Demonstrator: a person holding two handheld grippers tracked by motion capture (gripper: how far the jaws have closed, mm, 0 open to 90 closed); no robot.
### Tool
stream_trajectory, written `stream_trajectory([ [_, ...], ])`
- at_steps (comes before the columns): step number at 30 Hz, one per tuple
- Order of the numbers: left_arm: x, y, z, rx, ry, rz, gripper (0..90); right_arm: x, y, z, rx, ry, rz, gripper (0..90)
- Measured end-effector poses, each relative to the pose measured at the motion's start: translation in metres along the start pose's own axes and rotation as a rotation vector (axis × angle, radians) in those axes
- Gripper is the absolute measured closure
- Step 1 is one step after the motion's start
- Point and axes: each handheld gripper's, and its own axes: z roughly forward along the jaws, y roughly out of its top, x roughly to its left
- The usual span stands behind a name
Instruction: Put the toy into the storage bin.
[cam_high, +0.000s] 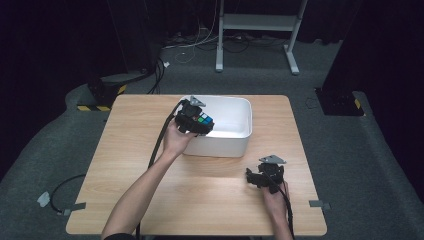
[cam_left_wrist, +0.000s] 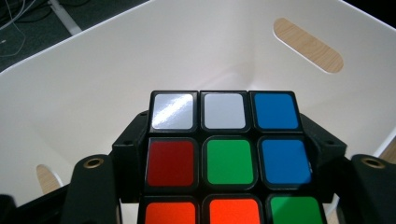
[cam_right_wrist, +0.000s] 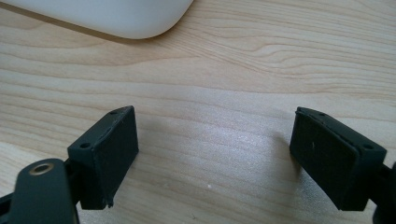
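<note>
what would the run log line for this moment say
left hand-held gripper: shut on puzzle cube, over white bin | right hand-held gripper: open, empty, low over wooden table

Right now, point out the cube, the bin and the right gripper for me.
cube (cam_left_wrist: 229, 161): left gripper view, green centre sticker.
bin (cam_high: 227, 145): high view, near outer wall.
right gripper (cam_right_wrist: 215, 156): right gripper view, gap midway between its open jaws.

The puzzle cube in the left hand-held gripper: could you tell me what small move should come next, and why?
Probably lower it a little into the white bin, then open. The left hand-held gripper is shut on the puzzle cube, already held over the bin's opening with the bin's inner walls behind it. The right hand-held gripper is open over the bare table.
</note>
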Motion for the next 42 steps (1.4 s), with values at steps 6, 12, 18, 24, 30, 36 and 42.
stream_trajectory([
  [6, 0.005, -0.006, -0.002, -0.010, 0.004, -0.019, 33.6, 0.000, 0.000, 0.000, 0.000, 0.000, 0.000, 15.3],
  [12, 0.011, -0.010, -0.003, -0.004, 0.005, -0.035, 33.6, 0.000, 0.000, 0.000, 0.000, 0.000, 0.000, 15.3],
  [18, 0.016, -0.014, -0.009, -0.012, 0.018, -0.049, 33.6, 0.000, 0.000, 0.000, 0.000, 0.000, 0.000, 15.3],
  [24, 0.019, -0.016, -0.012, -0.014, 0.029, -0.047, 33.6, 0.000, 0.000, 0.000, 0.000, 0.000, 0.000, 15.3],
  [30, 0.023, -0.018, -0.016, -0.006, 0.039, -0.042, 33.6, 0.000, 0.000, 0.000, 0.000, 0.000, 0.000, 15.3],
  [36, 0.028, -0.021, -0.018, 0.001, 0.045, -0.046, 33.6, 0.000, 0.000, 0.000, 0.000, 0.000, 0.001, 15.3],
  [42, 0.032, -0.022, -0.022, -0.004, 0.046, -0.054, 33.6, 0.000, 0.000, 0.000, 0.000, 0.000, 0.002, 15.3],
])
